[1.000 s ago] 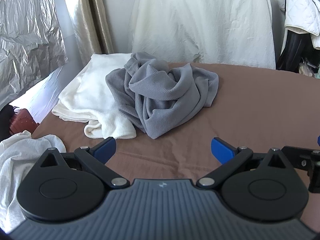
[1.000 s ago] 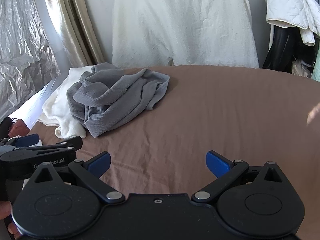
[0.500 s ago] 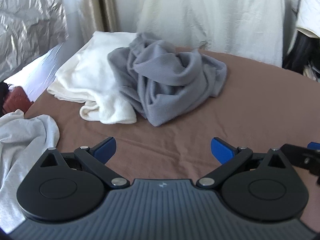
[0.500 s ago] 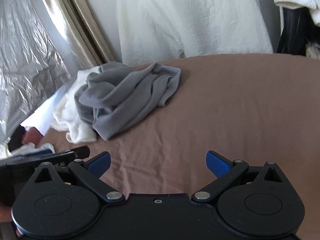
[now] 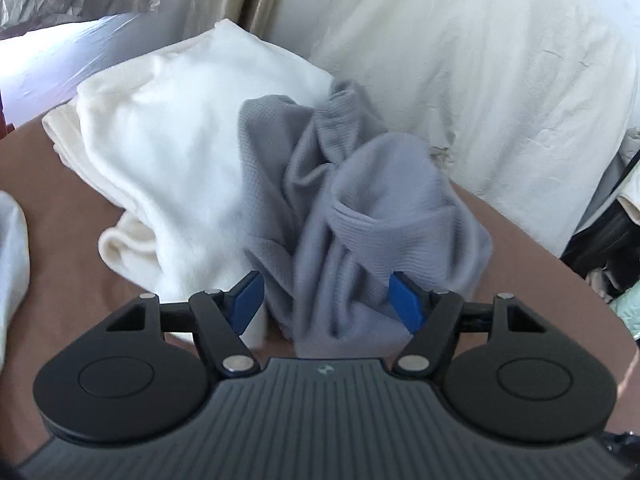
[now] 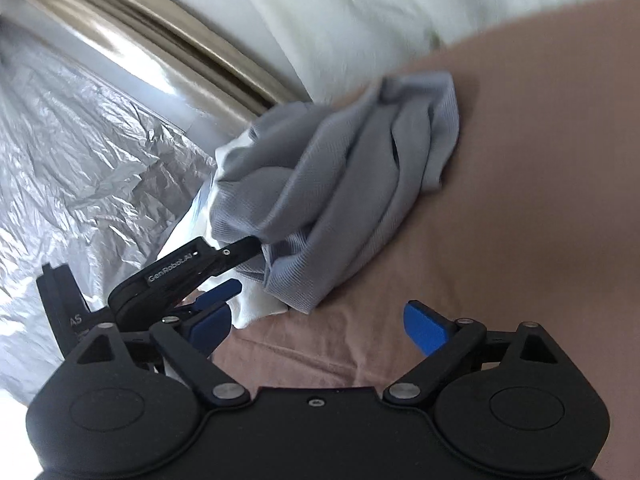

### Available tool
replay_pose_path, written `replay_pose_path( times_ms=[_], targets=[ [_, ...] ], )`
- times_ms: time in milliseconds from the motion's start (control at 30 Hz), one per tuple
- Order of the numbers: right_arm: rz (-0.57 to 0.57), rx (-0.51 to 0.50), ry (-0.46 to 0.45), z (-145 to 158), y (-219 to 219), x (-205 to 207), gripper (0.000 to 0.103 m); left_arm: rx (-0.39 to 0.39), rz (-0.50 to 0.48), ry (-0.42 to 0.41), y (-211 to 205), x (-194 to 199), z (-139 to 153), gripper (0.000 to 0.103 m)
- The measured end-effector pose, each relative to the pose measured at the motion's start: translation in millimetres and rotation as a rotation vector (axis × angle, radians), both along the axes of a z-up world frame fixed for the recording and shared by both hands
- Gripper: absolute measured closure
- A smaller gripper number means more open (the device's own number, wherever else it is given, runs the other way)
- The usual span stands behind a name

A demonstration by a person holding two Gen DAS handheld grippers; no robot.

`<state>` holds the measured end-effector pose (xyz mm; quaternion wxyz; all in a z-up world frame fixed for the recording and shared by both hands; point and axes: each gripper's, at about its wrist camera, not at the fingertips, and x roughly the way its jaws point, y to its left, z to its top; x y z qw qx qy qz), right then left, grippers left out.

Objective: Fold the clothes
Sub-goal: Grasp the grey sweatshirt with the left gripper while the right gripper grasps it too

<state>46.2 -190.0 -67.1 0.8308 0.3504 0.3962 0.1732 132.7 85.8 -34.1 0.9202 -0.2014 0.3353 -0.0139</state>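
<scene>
The grey garment's (image 5: 360,216) near hem drops behind the left gripper's (image 5: 326,300) housing, so contact there cannot be told. In the right wrist view the cream garment (image 6: 260,300) is mostly buried (only a corner peeks out), and motion blur smears the white sheet (image 6: 352,8). A pale cloth (image 5: 12,248) is cut off by the left wrist view's edge.

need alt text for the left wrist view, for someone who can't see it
The open left gripper straddles the near edge of a crumpled grey knit garment on a brown bed sheet. A cream fleece blanket lies partly under the garment's left side, and a white draped sheet hangs behind.
</scene>
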Motion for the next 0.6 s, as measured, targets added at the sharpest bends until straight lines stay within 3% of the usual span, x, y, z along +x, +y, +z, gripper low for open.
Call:
replay_pose_path(
  times_ms=[167, 200, 300, 367, 500, 533, 567, 600],
  targets=[
    [-0.084, 0.065, 0.021, -12, -14, 39, 0.006, -0.090, 0.018, -0.042, 20, 4, -9, 0.037],
    [-0.080, 0.072, 0.026, -13, -15, 50, 0.006, -0.111, 0.010, -0.035, 21, 8, -11, 0.047],
    [-0.082, 0.077, 0.033, -17, -16, 83, 0.006, -0.063, -0.003, -0.026, 13, 17, -18, 0.062],
    [-0.111, 0.087, 0.044, -23, -21, 102, 0.006, -0.098, -0.024, -0.035, 12, 23, -25, 0.069],
    [-0.162, 0.160, 0.063, -44, -33, 129, 0.006, -0.218, -0.034, -0.024, 16, 34, -38, 0.069],
    [-0.144, 0.182, 0.068, -51, -31, 137, 0.010, -0.236, -0.037, -0.020, 17, 36, -40, 0.069],
    [-0.106, 0.202, 0.080, -60, -24, 145, 0.024, -0.248, -0.043, -0.016, 16, 38, -43, 0.069],
    [-0.079, 0.194, 0.085, -66, -16, 150, 0.029, -0.262, -0.052, -0.002, 15, 41, -47, 0.069]
  ],
)
